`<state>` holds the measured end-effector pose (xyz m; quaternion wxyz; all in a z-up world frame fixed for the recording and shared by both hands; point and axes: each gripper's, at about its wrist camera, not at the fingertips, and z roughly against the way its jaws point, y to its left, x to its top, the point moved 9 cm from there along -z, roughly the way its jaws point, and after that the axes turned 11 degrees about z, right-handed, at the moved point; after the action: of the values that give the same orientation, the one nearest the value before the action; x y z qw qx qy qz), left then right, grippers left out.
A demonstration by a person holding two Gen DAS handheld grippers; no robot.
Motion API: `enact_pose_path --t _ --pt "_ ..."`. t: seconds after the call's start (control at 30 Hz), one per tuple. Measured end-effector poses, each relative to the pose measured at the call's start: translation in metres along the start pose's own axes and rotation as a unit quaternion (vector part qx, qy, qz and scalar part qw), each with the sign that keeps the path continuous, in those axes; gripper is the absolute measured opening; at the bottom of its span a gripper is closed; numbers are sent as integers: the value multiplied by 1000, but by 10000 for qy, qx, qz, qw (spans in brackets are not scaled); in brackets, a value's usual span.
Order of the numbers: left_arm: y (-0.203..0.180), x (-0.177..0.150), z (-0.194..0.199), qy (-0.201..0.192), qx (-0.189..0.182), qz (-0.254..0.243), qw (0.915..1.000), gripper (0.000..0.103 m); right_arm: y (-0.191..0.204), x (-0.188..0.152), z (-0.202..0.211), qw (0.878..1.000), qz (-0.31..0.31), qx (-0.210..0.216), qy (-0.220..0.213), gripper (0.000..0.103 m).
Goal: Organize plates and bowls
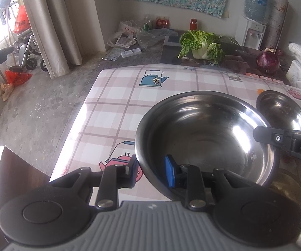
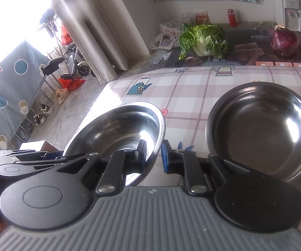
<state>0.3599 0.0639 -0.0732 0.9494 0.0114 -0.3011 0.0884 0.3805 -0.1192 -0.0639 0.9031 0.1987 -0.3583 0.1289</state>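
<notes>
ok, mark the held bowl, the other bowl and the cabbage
held bowl [image 1: 205, 129], left wrist view, inner wall near the middle
other bowl [image 2: 261, 131], right wrist view, flat bottom
cabbage [image 2: 202, 39], right wrist view, green leaves above the white stalk

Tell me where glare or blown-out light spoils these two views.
Left wrist view: the window at top left is washed out, and a bright highlight sits on the large round steel bowl. Right wrist view: the upper left is blown out white with hazy streaks across the curtain; a smaller glint marks the right-hand steel bowl.
</notes>
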Motion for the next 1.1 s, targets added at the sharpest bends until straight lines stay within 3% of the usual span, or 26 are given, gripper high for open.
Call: enact_pose_path --t 0.43,1.1 --pt "-55 4 16 -96 -226 -285 9993 28 -34 -2 51 9992 -184 -224 -272 14" --pt "-174 -1 -13 143 -622 -839 9944 28 -152 -18 92 9933 -749 -788 -394 16"
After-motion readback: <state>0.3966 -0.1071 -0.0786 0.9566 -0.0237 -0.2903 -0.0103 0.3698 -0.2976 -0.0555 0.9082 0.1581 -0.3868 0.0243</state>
